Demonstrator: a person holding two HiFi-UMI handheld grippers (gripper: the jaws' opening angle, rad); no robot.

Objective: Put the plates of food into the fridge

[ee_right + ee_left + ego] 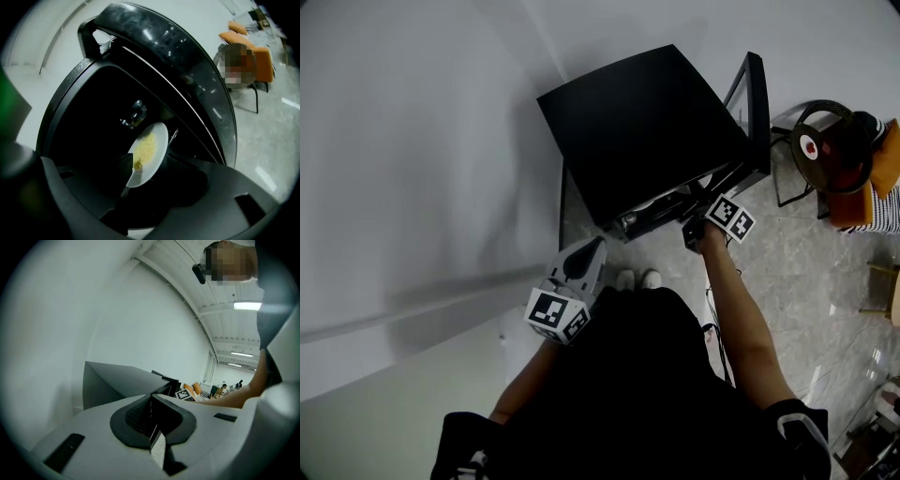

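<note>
The round white plate of yellow food [149, 147] is lying inside the small black box-shaped fridge [647, 122], whose murky interior is hard to read. The right gripper [152, 173] is gaping wide at the plate's six-o'clock rim. The left gripper [153, 425] is hanging pinched together, empty.

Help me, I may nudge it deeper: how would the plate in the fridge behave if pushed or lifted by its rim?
The plate looks like smooth white ceramic: probably stiff, slick and breakable, so a rim grip may slip. Shallow and wide, it should slide rather than tip when pushed. The loose yellow food could spill if it tilts.
</note>
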